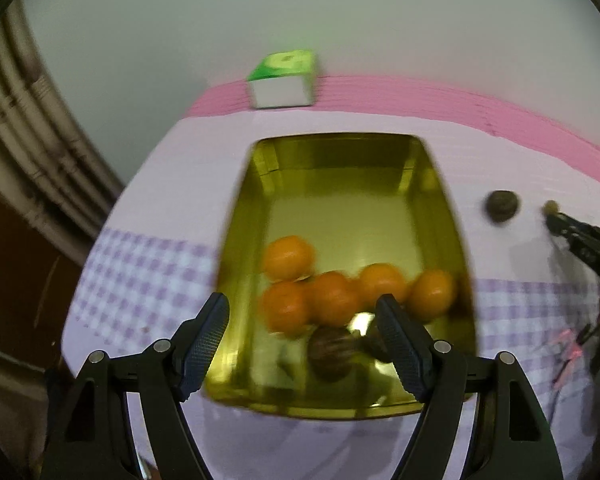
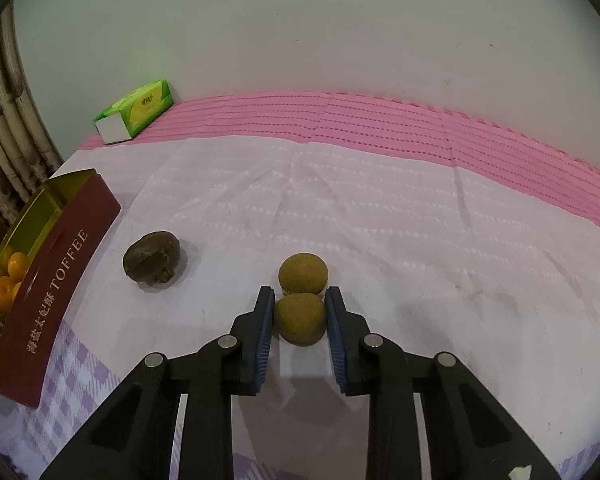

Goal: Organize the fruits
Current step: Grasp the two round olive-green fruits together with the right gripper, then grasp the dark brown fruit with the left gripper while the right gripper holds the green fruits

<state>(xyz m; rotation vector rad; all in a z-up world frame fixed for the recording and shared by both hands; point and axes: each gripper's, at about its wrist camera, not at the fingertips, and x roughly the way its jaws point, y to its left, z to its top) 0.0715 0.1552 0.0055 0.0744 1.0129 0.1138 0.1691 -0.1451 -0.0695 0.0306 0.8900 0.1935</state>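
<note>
Your left gripper (image 1: 302,316) hangs over the toffee tin (image 1: 240,248) with its fingers spread wide and nothing between them. Inside the tin lie five oranges (image 1: 332,298), bunched toward the near end, with two dark brown fruits (image 1: 332,352) closest to you; that view is blurred, so I cannot identify them further.

Right of the tin, a dark mushroom-like piece (image 2: 152,260) rests on the cloth, apart from everything else. Further right, your right gripper (image 2: 300,314) has its fingers drawn narrow around the near brown-green fruit (image 2: 300,318), pads touching or all but touching its sides. A second fruit of the same kind (image 2: 303,273) sits just behind, touching the first.

My judgement: the step in hand is the pick-up of the near fruit, with loading of the tin partly done. Your next move calls for a straight lift so the rear fruit is not rolled, then a carry leftward over the tin wall.

The surface is a pale lilac tablecloth (image 2: 380,220), checked at the near edge, over a pink mat (image 2: 420,120). A green tissue box (image 2: 140,114) stands at the back against a plain wall (image 2: 300,20), with pipes at far left.
</note>
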